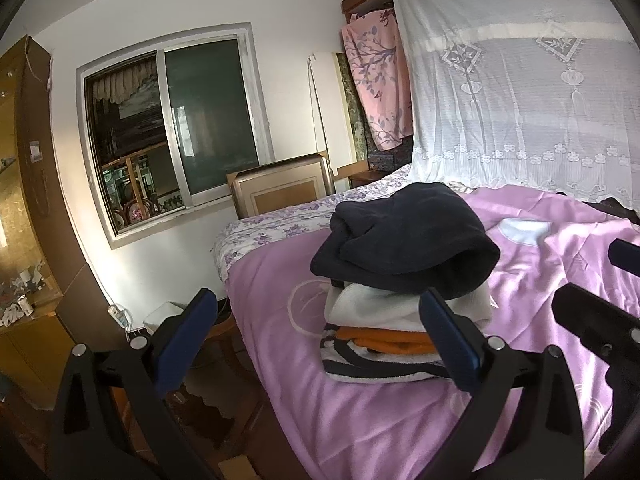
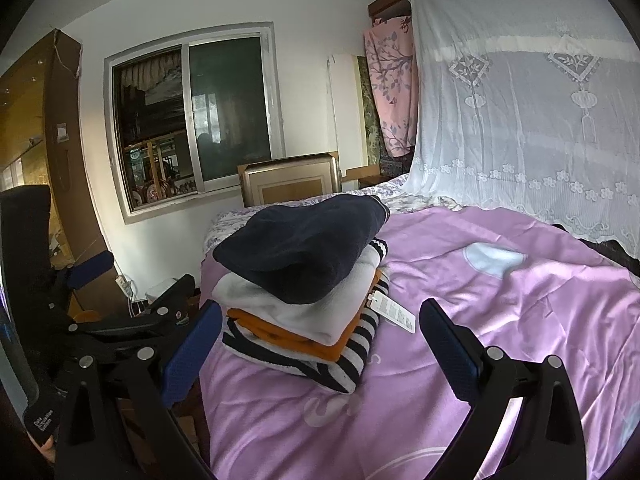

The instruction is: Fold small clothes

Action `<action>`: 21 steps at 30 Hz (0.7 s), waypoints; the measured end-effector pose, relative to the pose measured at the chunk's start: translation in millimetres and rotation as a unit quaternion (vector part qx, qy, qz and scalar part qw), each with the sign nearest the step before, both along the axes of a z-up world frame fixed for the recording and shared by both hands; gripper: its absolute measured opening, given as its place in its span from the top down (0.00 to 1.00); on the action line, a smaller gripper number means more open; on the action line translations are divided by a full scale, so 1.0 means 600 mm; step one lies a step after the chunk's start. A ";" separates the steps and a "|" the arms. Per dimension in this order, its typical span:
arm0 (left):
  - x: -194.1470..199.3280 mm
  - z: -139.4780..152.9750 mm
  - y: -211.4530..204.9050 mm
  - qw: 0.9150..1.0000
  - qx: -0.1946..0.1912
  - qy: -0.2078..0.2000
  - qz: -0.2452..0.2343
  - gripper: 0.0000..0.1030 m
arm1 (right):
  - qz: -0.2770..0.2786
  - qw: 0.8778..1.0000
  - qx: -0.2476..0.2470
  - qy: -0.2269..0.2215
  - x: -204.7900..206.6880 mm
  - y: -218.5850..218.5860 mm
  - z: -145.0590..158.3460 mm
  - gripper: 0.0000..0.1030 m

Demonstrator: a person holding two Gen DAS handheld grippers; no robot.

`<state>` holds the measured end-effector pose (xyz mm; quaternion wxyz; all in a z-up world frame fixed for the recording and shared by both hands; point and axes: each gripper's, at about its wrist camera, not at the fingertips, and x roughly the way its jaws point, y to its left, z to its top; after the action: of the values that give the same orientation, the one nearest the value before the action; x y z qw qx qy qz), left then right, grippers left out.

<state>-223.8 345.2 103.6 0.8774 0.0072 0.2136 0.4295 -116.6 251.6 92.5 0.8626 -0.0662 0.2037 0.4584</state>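
Plainly both sets of jaws stand spread wide with nothing between them. The left gripper (image 1: 316, 336) hovers at the near left corner of the bed, its right pad just in front of the stack; the right gripper (image 2: 320, 344) hangs a little further right, over the pink bedspread (image 2: 500, 320), and frames the same stack from the near side.

That stack of folded clothes (image 2: 304, 292) sits near the left edge of the bed: a striped piece (image 2: 352, 364) at the bottom, an orange one (image 2: 280, 330) on it, a white one (image 2: 288, 304) above, and a dark navy garment (image 2: 304, 248) on top, folded but bulging loosely. A paper tag (image 2: 394, 314) sticks out at the right.

I judge the pile is kept to the edge so the open middle stays free for folding. Far right, something dark (image 1: 612, 206) lies under the lace net (image 1: 520, 100); whether it is clothing I cannot tell.
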 end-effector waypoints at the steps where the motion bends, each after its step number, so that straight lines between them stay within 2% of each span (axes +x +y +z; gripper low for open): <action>1: 0.001 0.000 0.000 1.000 0.000 0.000 0.000 0.04 | 0.000 1.000 0.000 0.000 0.000 0.001 0.000 0.03; 21: -0.004 0.000 -0.003 1.000 0.002 -0.001 0.002 0.04 | 0.000 1.000 0.000 0.001 -0.001 0.000 0.000 0.03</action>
<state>-225.9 343.6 103.8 0.8767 0.0085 0.2118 0.4319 -117.1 251.5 92.5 0.8625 -0.0658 0.2042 0.4584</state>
